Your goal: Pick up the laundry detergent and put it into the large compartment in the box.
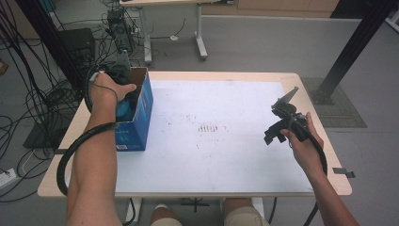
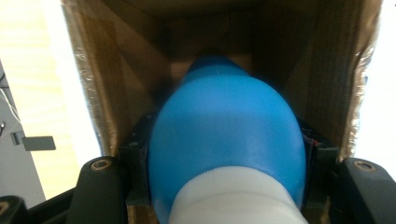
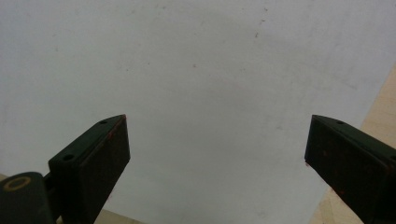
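A blue box (image 1: 141,117) with an open top and brown cardboard inside stands at the table's left edge. My left gripper (image 2: 224,149) reaches down into it, shut on a rounded blue object (image 2: 224,126) with a white end; its black jaws press on both sides of the object. From the high view, the left hand and gripper (image 1: 125,100) sit in the box's mouth, with the blue object (image 1: 123,110) just below the hand. My right gripper (image 1: 272,134) hovers over the table's right side. Its jaws (image 3: 215,121) stand wide open with nothing between them.
The white mat (image 1: 216,136) covers most of the wooden table (image 1: 324,183). Cables and equipment lie on the floor beyond the table's left and far edges. A black post (image 1: 357,42) stands at the far right.
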